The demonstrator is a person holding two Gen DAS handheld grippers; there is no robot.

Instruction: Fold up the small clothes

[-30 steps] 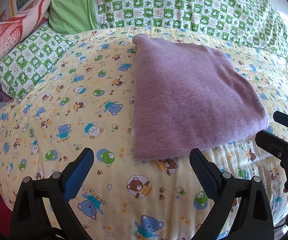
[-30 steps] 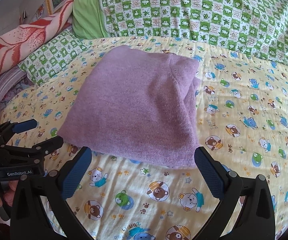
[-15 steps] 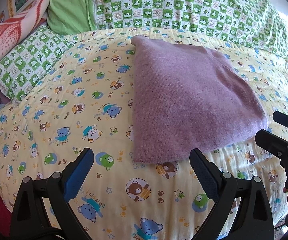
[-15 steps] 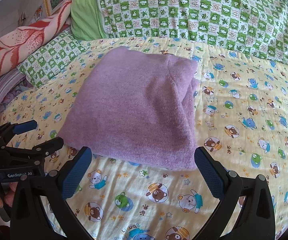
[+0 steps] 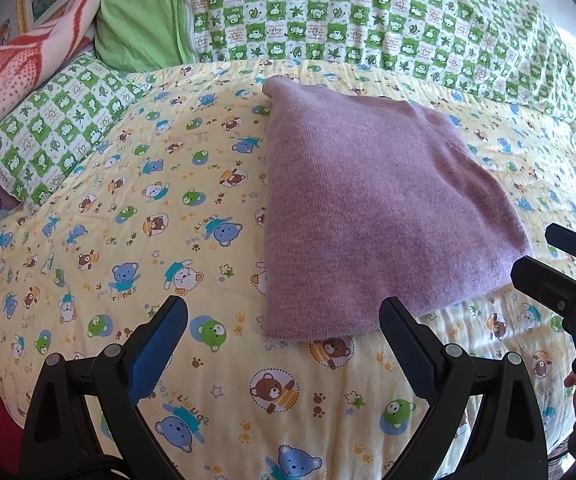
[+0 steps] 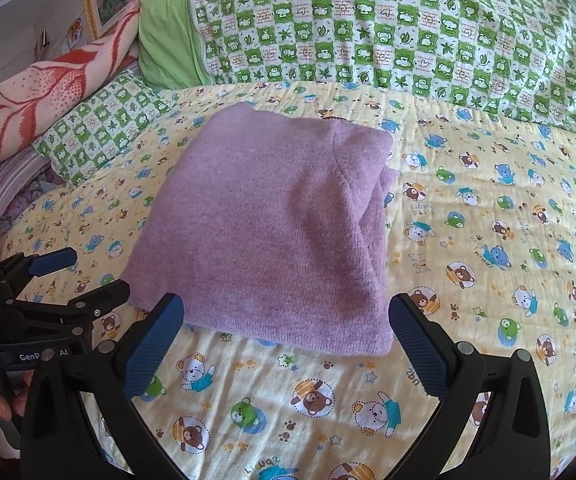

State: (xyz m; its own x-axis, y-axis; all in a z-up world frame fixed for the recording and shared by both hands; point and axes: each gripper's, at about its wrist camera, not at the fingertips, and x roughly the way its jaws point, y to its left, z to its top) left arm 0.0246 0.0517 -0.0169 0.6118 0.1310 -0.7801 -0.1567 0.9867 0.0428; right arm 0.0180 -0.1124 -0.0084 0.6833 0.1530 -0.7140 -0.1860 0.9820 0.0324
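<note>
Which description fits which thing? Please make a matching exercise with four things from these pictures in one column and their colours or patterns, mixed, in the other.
Things:
1. folded garment
2. bed sheet
3. large pillow
4. blanket

Descriptions:
A. green and white checks
B. plain purple knit
C. red and cream
D. yellow with cartoon bears

Pairs: 1-B, 2-D, 3-A, 4-C
</note>
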